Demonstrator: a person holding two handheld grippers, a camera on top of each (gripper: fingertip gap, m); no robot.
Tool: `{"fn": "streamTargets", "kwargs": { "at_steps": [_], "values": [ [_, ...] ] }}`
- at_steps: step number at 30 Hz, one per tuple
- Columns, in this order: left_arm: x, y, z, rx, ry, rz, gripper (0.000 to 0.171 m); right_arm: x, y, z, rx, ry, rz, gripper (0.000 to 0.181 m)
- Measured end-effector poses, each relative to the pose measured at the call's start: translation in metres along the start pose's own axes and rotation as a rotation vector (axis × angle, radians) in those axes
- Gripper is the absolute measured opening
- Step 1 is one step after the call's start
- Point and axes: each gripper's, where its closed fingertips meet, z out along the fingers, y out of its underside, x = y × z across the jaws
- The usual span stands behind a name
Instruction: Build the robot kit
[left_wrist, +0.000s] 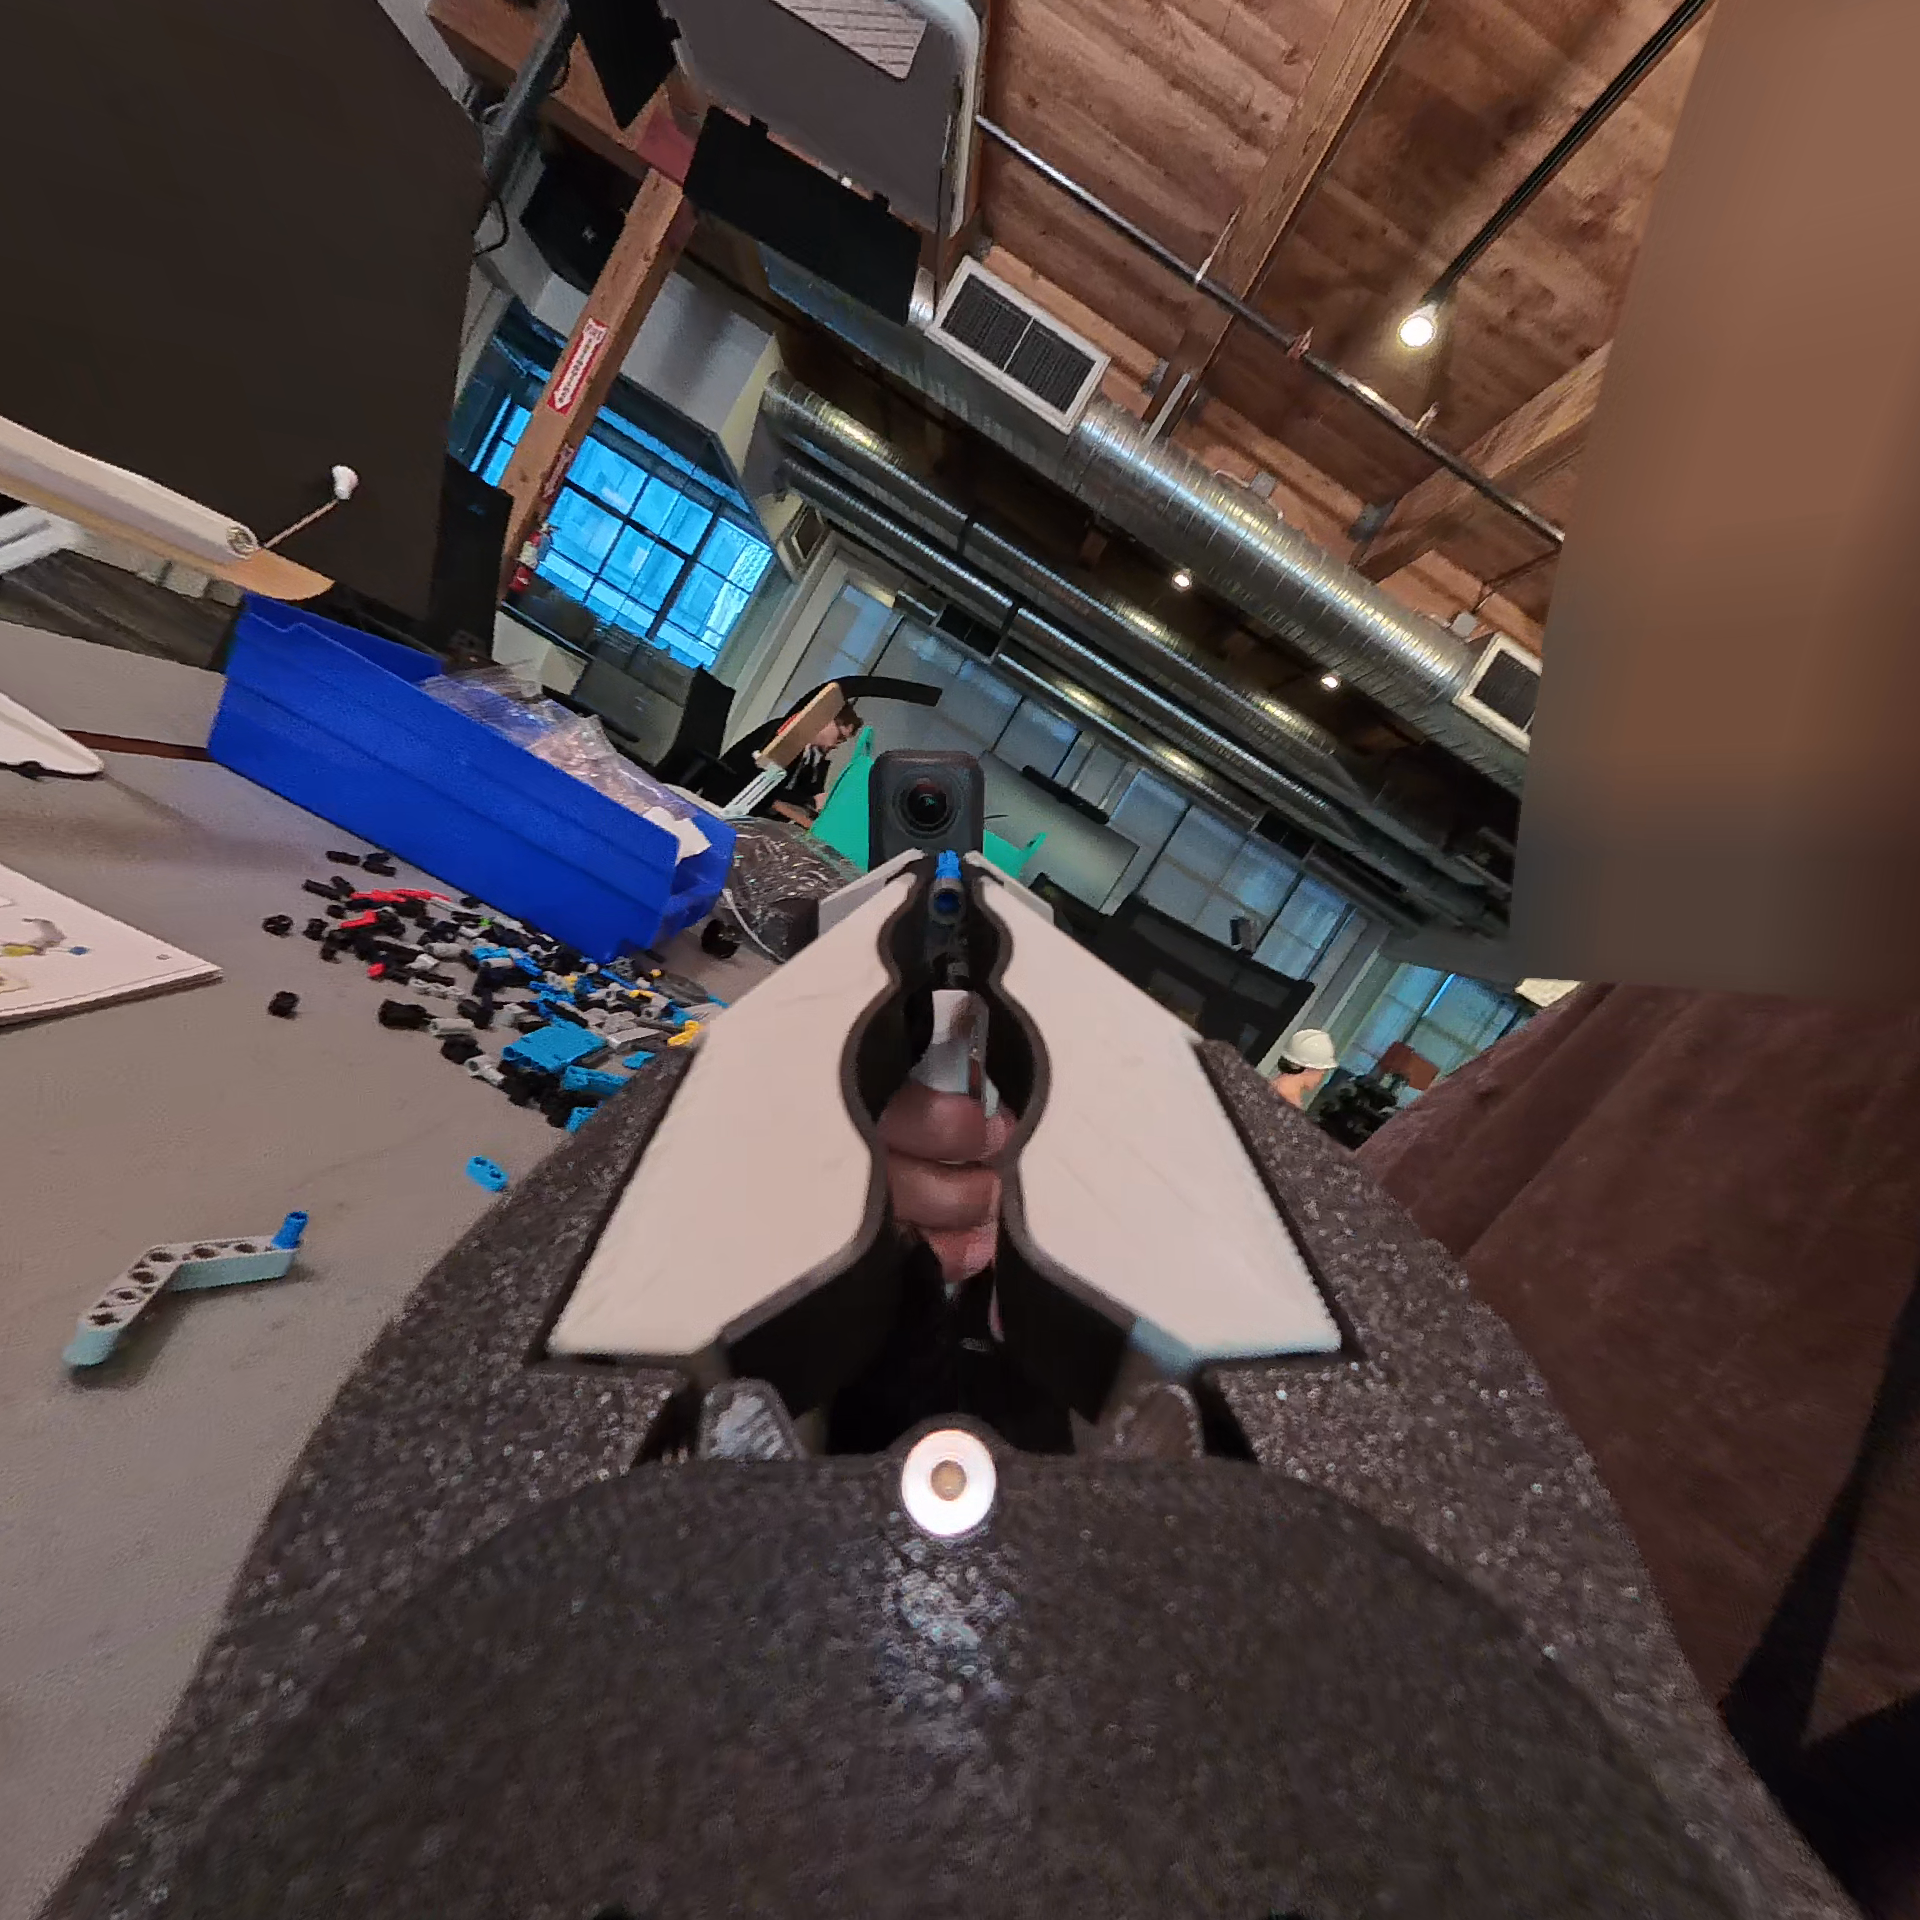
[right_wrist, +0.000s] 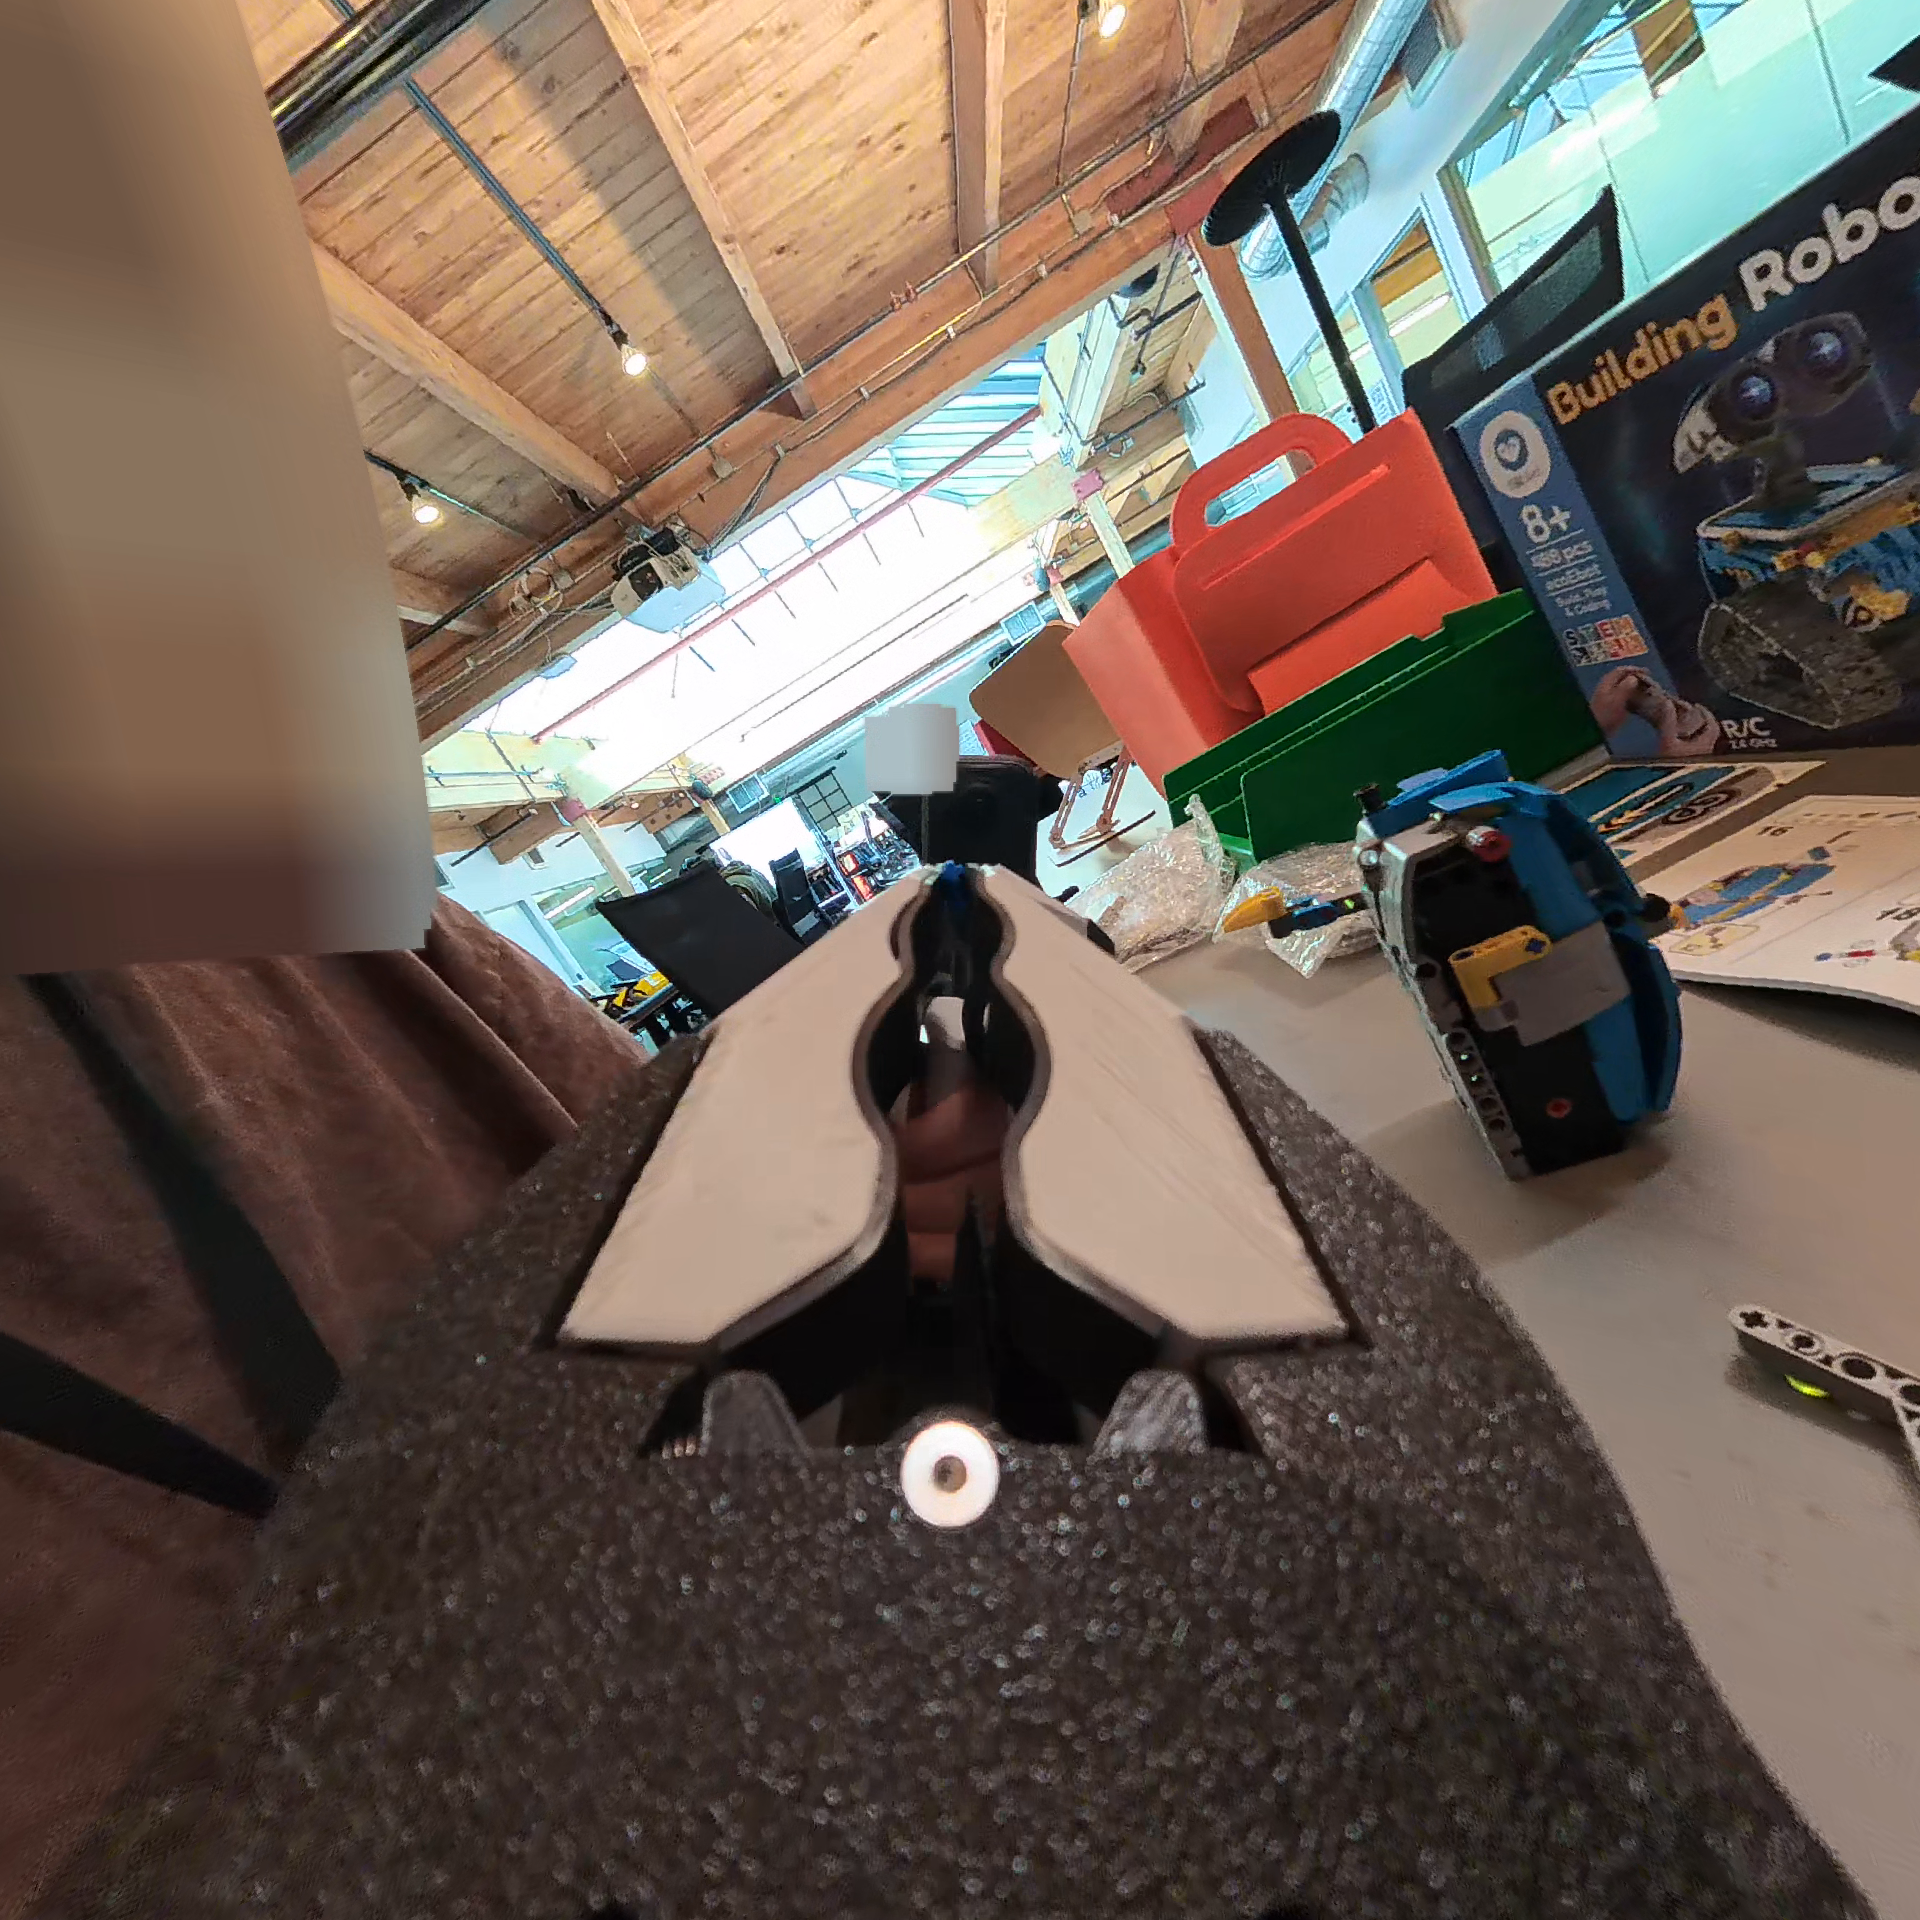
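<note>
My two grippers point at each other, tip to tip, above the grey table (left_wrist: 208, 1122). My left gripper (left_wrist: 945, 883) is shut on a small blue pin (left_wrist: 945, 891) with a black part below it. Just behind the pin are the right gripper's tips and its black camera (left_wrist: 925, 805). My right gripper (right_wrist: 951, 881) is shut, with a small blue and black piece (right_wrist: 953, 891) pinched at its tips. The left gripper's camera (right_wrist: 982, 816) shows right behind it. A hand (left_wrist: 945, 1153) shows through the gap between the fingers in each view. I cannot tell whether both grippers hold the same piece.
Left wrist view: a blue bin (left_wrist: 447, 769) with plastic bags, a pile of small black and blue parts (left_wrist: 499, 987), a grey angled beam (left_wrist: 177, 1283), a booklet (left_wrist: 83, 956). Right wrist view: a blue part-built model (right_wrist: 1527, 966), toy box (right_wrist: 1714, 499), orange case (right_wrist: 1299, 582), green bin (right_wrist: 1403, 727). Both grippers' tips are close together, under 4 cm apart.
</note>
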Motion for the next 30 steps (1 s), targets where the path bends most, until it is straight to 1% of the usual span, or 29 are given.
{"fn": "streamTargets", "kwargs": {
  "at_steps": [3, 9, 13, 15, 19, 22, 26, 30],
  "values": [
    [0.004, -0.002, 0.000, 0.023, 0.044, -0.054, 0.006, -0.005, -0.001, 0.001, 0.004, 0.001, -0.050, 0.004],
    [0.010, -0.005, -0.001, 0.056, 0.107, -0.128, 0.006, -0.011, -0.002, 0.003, 0.004, 0.038, -0.208, 0.004],
    [0.016, -0.010, -0.003, 0.082, 0.164, -0.176, 0.005, -0.017, -0.003, 0.006, 0.017, 0.069, -0.391, 0.003],
    [0.019, -0.010, -0.003, 0.081, 0.177, -0.173, 0.006, -0.019, -0.003, 0.007, 0.022, 0.070, -0.441, 0.003],
    [0.024, -0.010, -0.003, 0.077, 0.221, -0.192, 0.006, -0.025, -0.003, 0.008, 0.033, 0.043, -0.480, 0.003],
    [0.027, -0.009, -0.002, 0.064, 0.235, -0.190, 0.006, -0.028, -0.006, 0.007, 0.046, 0.013, -0.421, 0.003],
    [0.025, -0.012, -0.004, 0.082, 0.236, -0.212, 0.006, -0.025, -0.003, 0.010, 0.017, 0.045, -0.478, 0.003],
    [0.023, -0.010, -0.003, 0.071, 0.219, -0.204, 0.006, -0.022, -0.001, 0.008, -0.010, 0.057, -0.473, 0.004]
  ]
}}
